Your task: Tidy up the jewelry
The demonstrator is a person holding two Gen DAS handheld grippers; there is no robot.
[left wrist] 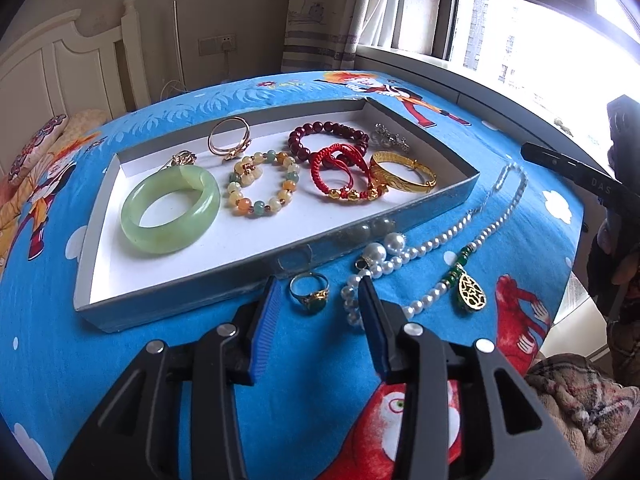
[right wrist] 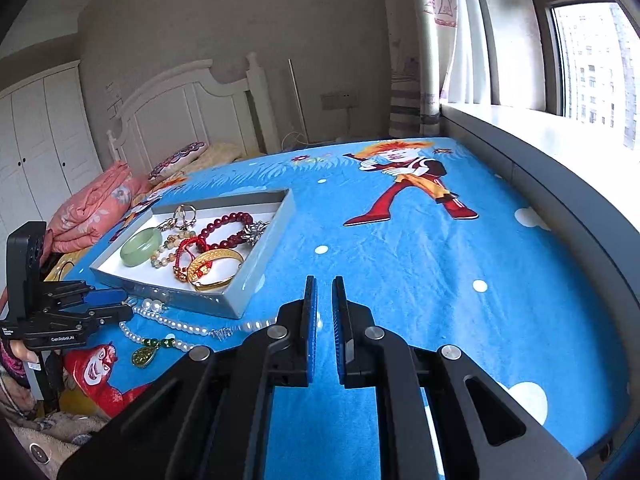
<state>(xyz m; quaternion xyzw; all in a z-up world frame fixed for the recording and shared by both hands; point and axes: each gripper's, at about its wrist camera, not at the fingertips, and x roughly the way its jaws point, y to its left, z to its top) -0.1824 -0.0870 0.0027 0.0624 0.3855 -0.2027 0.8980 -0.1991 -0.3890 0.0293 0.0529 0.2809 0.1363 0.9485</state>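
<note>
Left wrist: green-stone ring (left wrist: 310, 290) between open left tool (left wrist: 320, 298) fingers.

Pearl necklace (left wrist: 424, 248): one stretch hidden behind the left gripper's (left wrist: 318, 292) right finger. Pendant (right wrist: 143, 357) pattern too small to read. Ring (left wrist: 310, 288) stone blurred.
</note>
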